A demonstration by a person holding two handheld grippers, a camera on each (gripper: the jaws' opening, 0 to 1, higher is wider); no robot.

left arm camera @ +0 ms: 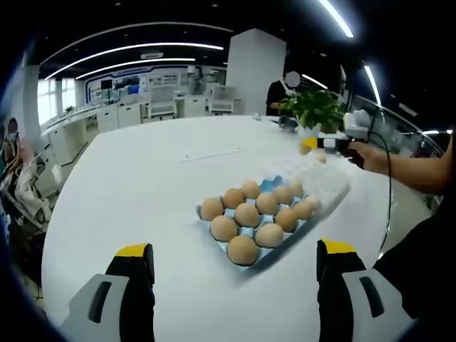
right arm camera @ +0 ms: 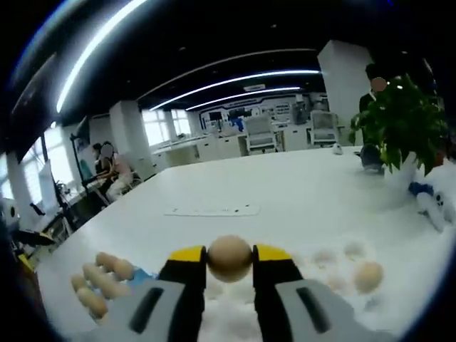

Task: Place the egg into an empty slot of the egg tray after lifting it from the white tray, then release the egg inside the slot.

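Right gripper (right arm camera: 229,260) pinching egg (right arm camera: 229,258) above white tray (right arm camera: 335,274); left gripper (left arm camera: 235,263) spread

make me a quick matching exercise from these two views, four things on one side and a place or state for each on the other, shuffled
Things:
1. right gripper
2. left gripper
3. blue egg tray
4. potted plant

Places or states:
A. open, nothing between its fingers
B. on the white table, holding many brown eggs
C. shut on a brown egg
D. standing near the table's far edge

Pairs: 1-C, 2-A, 3-B, 4-D
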